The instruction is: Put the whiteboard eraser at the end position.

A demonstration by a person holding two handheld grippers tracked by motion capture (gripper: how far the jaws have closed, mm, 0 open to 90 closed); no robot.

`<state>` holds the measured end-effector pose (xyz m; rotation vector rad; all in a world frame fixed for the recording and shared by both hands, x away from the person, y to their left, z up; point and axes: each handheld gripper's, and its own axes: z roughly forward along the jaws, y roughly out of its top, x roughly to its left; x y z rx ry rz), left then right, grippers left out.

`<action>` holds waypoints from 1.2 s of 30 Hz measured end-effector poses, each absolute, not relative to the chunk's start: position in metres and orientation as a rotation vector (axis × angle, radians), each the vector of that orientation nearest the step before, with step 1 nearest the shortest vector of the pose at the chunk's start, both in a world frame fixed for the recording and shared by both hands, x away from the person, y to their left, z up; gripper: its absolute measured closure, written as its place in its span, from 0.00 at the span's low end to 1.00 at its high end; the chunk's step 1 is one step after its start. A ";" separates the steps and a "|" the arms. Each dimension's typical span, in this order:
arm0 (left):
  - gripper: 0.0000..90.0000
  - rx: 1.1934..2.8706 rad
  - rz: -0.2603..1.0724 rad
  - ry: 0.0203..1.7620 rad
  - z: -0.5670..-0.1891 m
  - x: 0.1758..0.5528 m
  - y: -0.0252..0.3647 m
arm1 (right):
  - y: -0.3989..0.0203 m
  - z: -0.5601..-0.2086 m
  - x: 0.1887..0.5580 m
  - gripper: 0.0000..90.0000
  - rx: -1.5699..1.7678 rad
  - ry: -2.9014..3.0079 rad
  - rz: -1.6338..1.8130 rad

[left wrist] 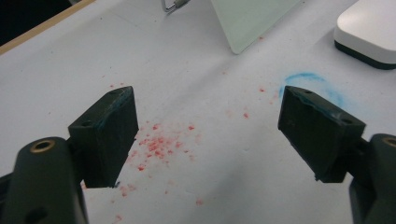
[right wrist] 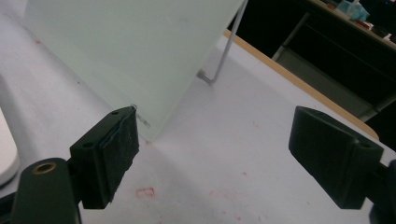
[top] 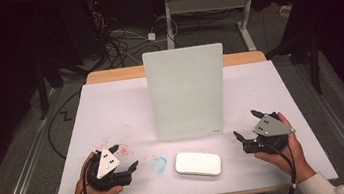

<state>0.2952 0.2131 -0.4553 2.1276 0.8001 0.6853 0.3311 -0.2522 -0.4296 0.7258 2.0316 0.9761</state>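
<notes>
I am keeping both hand-held grippers, left and right, spread and empty; the eraser, at six o'clock of the board, needs a square pinch across its short sides.

Left gripper fingers spread, empty; right gripper likewise.

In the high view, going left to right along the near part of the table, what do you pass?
Left gripper → red specks → blue chalk ring → white eraser block → right gripper, both grippers open and empty.
</notes>
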 end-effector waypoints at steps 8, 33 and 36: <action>0.22 2.133 0.710 0.806 -0.456 0.296 0.212 | -0.271 -0.446 0.315 0.18 0.754 2.023 0.981; 0.21 2.152 0.734 0.798 -0.458 0.292 0.215 | -0.278 -0.451 0.299 0.18 0.772 1.990 1.036; 0.21 2.155 0.735 0.798 -0.459 0.292 0.214 | -0.279 -0.451 0.300 0.18 0.773 1.992 1.043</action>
